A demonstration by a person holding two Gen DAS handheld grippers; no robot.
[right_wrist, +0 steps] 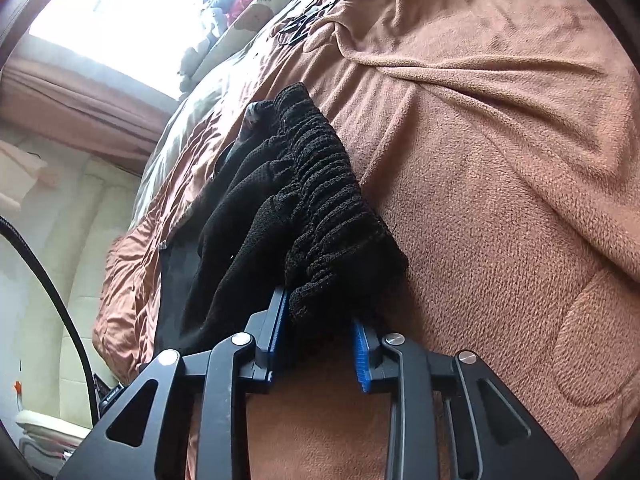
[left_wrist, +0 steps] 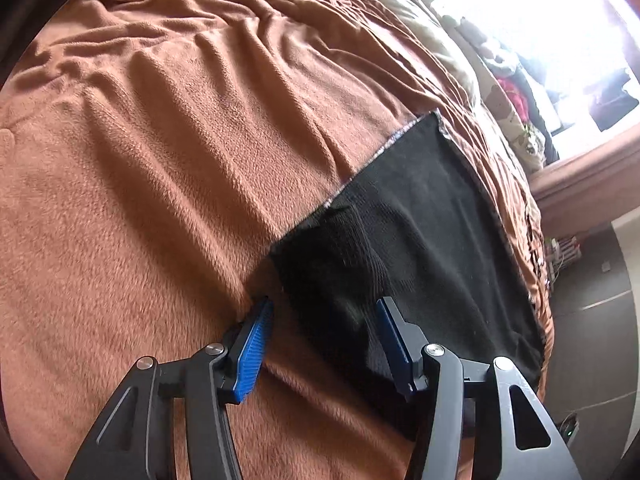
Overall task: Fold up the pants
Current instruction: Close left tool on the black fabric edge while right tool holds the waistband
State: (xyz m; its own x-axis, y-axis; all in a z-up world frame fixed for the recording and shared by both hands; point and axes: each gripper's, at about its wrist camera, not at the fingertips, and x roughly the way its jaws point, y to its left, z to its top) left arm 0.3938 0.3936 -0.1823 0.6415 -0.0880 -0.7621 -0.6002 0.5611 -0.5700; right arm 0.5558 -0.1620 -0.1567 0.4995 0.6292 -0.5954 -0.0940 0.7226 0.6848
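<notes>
On the bed's rust-brown fleece blanket [left_wrist: 160, 152] lie the black knit pants [left_wrist: 420, 216]. Left gripper [left_wrist: 324, 320] jaws stand apart over a pant edge; right gripper [right_wrist: 320, 316] jaws straddle the bunched waistband [right_wrist: 332, 216], grip unclear.

We cannot make out the window [left_wrist: 560, 12], washed white by glare. The clutter [left_wrist: 516, 96] beside it is too small to name. The right gripper [right_wrist: 320, 316] covers the near end of the pants [right_wrist: 304, 200]; a grip is unclear.
</notes>
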